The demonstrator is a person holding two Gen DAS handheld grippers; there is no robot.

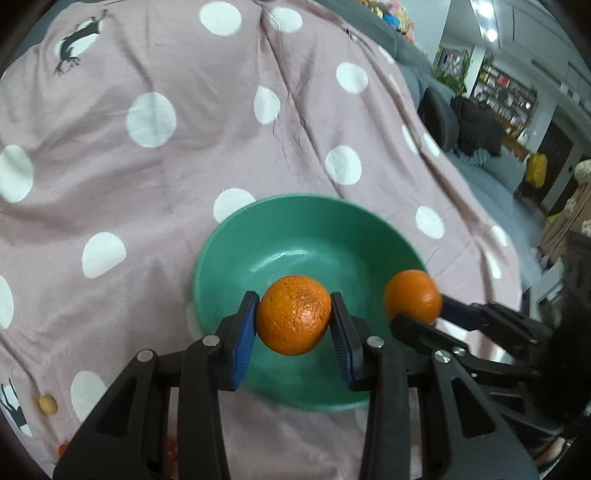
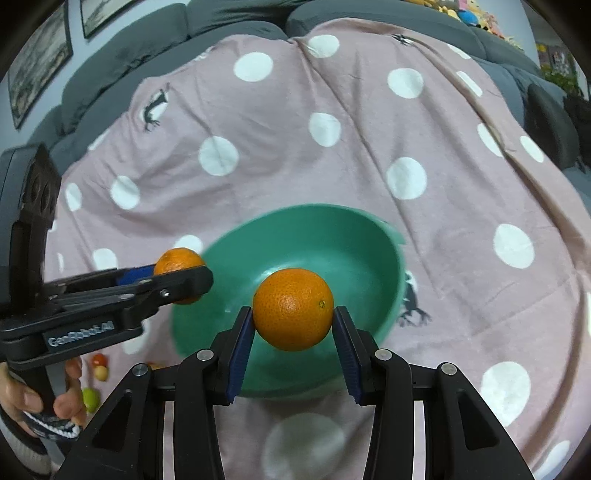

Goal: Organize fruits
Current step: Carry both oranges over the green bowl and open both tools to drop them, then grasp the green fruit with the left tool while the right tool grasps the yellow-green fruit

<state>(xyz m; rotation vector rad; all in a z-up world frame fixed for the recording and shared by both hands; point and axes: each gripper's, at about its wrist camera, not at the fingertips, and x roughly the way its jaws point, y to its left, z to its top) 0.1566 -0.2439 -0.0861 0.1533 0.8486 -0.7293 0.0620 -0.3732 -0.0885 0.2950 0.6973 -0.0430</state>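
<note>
The left orange (image 1: pixel 293 314) sits squeezed between the blue pads (image 1: pixel 244 341) of the left gripper (image 1: pixel 294 334), both pads pressing its sides, and it hangs clear above the green bowl (image 1: pixel 236 258), over the near half of the bowl's hollow. The right orange (image 2: pixel 292 308) is clamped the same way in the right gripper (image 2: pixel 293 328), a blue pad flat against each side, and it too is held in the air over the bowl (image 2: pixel 369 236), just ahead of the fingertips and short of the bowl's middle. From the left wrist, the right gripper (image 1: pixel 417 314) comes in from the right with its orange (image 1: pixel 413 295) over the bowl's right rim; from the right wrist, the left gripper (image 2: pixel 184 278) reaches in from the left with its orange (image 2: pixel 180 260) at the bowl's left rim. The two oranges are near each other but apart. The bowl holds nothing else that shows, and it rests on a pink cloth (image 1: pixel 184 166) with white dots and small black animal prints, spread ahead of both grippers. To the lower left of the right gripper, a hand (image 2: pixel 40 402) grips the left tool's handle, and small red and green fruits (image 2: pixel 96 373) lie on the cloth just beside it. A grey sofa (image 2: pixel 155 33) lies beyond the cloth.
</note>
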